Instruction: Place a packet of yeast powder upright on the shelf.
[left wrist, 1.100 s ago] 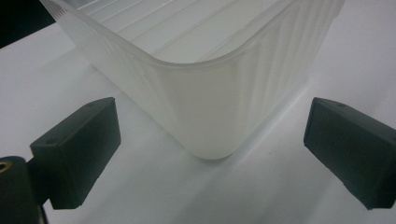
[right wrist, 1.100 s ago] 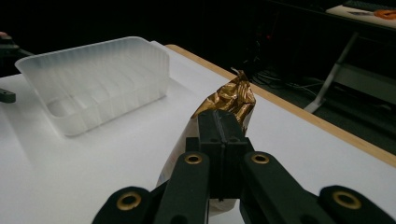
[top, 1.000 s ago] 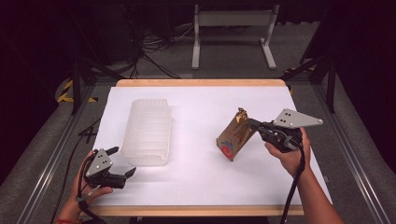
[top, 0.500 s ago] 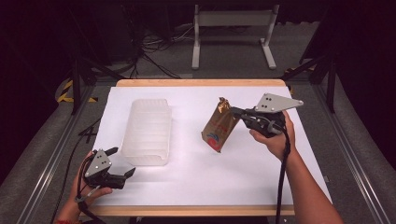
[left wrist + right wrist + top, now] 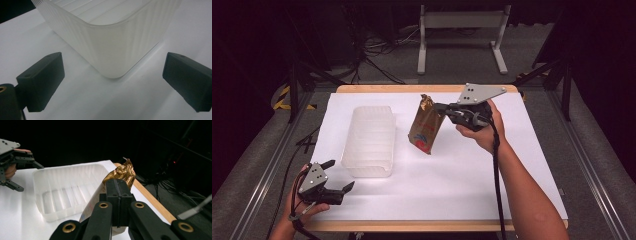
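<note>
Pouch (image 5: pixel 426 127) hangs below the right claw (image 5: pixel 439 108), whose jaws are clamped on its crumpled gold top, probably to drop it into the clear tub (image 5: pixel 369 140) alongside. Left claw (image 5: pixel 337 176), jaws apart, waits just before the tub's near corner, perhaps to steady it.

Right gripper (image 5: pixel 439 108): carried from the table's right side toward its middle over the past second, jaws pressed together on the bag's crumpled gold top
Bag (image 5: pixel 424 128): moved leftward with those fingertips, hanging below them, its bottom swung toward the tub; a second ago it stood well to the right
Gap to tub (image 5: pixel 368 140): narrowed; the bag now hangs just beside the tub's right wall
</note>
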`<state>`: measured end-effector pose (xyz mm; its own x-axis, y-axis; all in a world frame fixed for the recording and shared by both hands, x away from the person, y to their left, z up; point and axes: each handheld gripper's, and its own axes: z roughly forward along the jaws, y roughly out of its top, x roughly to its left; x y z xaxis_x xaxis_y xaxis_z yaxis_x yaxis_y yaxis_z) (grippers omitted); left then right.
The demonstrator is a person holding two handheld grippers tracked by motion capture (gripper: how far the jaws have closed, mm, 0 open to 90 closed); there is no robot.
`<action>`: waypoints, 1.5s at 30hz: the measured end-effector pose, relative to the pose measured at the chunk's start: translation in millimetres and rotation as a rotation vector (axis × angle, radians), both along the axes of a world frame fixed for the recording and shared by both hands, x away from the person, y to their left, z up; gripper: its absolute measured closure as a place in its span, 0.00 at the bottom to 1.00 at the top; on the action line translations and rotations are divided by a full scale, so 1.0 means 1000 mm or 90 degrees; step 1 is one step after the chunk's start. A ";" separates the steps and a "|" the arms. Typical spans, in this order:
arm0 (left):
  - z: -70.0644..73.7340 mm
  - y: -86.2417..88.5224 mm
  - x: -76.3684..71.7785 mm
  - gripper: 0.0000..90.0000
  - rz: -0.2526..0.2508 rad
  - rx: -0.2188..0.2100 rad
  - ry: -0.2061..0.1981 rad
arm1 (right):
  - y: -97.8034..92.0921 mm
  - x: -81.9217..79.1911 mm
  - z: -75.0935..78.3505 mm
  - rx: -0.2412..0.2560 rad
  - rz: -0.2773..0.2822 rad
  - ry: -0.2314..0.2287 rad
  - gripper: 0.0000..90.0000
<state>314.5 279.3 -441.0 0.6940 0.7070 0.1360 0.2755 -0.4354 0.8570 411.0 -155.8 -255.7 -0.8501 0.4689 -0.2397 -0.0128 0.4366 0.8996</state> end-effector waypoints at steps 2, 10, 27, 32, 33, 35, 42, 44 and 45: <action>0.000 0.001 -0.001 0.05 0.004 -0.005 0.001 | 0.008 0.004 0.002 0.002 0.010 -0.001 1.00; -0.001 0.002 -0.003 0.05 0.006 -0.001 0.002 | 0.036 0.021 0.009 0.001 0.051 -0.006 1.00; -0.001 0.009 -0.011 0.06 0.016 -0.004 0.003 | 0.089 0.045 0.012 0.004 0.115 -0.005 1.00; -0.001 0.009 -0.010 0.06 0.016 -0.002 0.003 | 0.101 0.048 0.009 0.006 0.144 -0.002 1.00; -0.002 0.009 -0.010 0.06 0.017 -0.002 0.003 | 0.104 0.048 0.008 0.002 0.147 -0.004 1.00; -0.002 0.009 -0.010 0.06 0.016 -0.002 0.003 | 0.108 0.048 0.007 0.004 0.154 -0.002 1.00; -0.002 0.009 -0.010 0.06 0.015 -0.003 0.005 | 0.129 0.049 -0.006 -0.015 0.183 0.009 1.00; -0.002 0.010 -0.010 0.06 0.014 -0.003 0.004 | 0.133 0.049 -0.009 -0.024 0.189 0.011 1.00; -0.002 0.010 -0.010 0.06 0.014 -0.003 0.006 | 0.136 0.050 -0.010 -0.027 0.194 0.014 1.00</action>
<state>304.5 289.0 -443.2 0.6790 0.7230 0.1272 0.2927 -0.4255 0.8563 460.7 -20.3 -265.9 -0.9550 0.1822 -0.2341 -0.1299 0.4528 0.8821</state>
